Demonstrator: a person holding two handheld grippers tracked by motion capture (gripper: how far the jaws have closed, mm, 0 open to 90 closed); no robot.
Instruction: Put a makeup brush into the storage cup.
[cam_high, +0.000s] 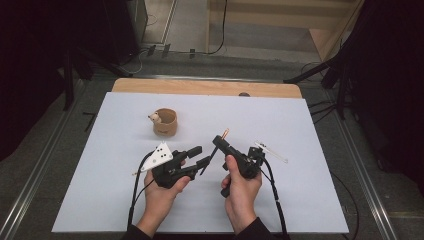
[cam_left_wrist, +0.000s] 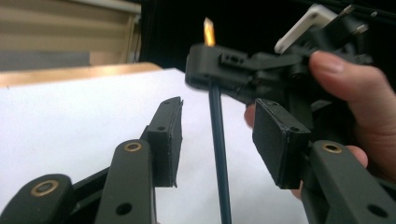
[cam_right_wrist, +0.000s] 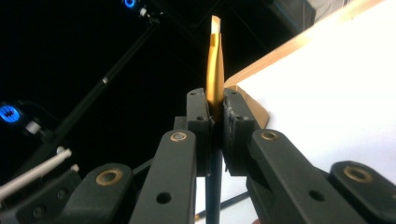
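Note:
A thin dark stick with a gold end (cam_high: 225, 133) stands tilted over the middle of the white table top. My right gripper (cam_high: 218, 140) is shut on it just below the gold part; in the right gripper view the gold end (cam_right_wrist: 215, 70) rises from between the closed pads of that gripper (cam_right_wrist: 215, 112). My left gripper (cam_high: 200, 156) is open. In the left gripper view the stick's dark shaft (cam_left_wrist: 219, 163) runs down between the left gripper's (cam_left_wrist: 219, 140) two pads (cam_left_wrist: 170, 135) without touching either. The right gripper's jaws (cam_left_wrist: 219, 65) grip it higher up.
A tan round cup (cam_high: 165, 122) with a small pale thing at its rim (cam_high: 155, 118) stands behind the left hand. The white sheet (cam_high: 300, 130) covers a wooden table (cam_high: 205, 87). Dark stands and cables surround the table.

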